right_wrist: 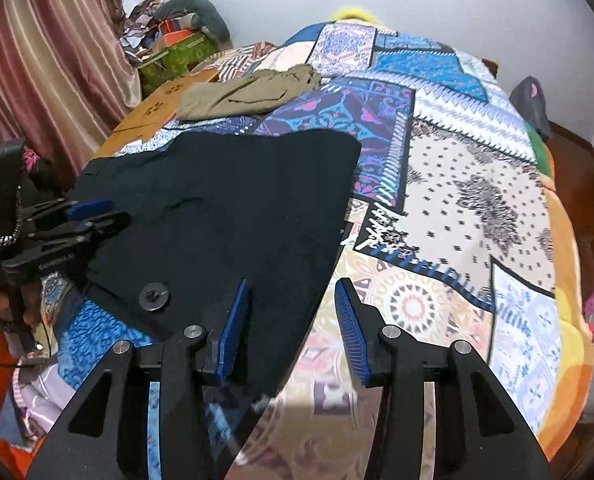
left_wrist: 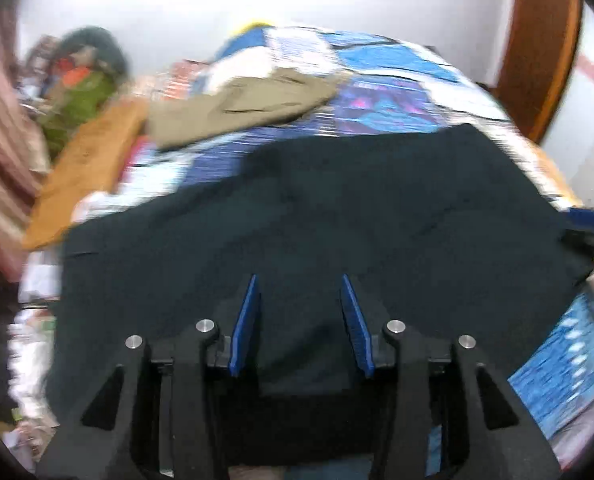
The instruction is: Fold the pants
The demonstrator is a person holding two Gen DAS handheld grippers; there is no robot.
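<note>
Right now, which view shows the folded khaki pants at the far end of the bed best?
The right wrist view: the folded khaki pants appear sharp, creases visible. The left wrist view shows them motion-blurred.

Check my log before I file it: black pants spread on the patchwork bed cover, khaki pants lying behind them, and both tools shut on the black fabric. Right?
Not quite. Both tools are open: the left tool in the left wrist view, the right tool in the right wrist view, gripping nothing. The rest stands: black pants on the bed cover, khaki pants behind.
</note>
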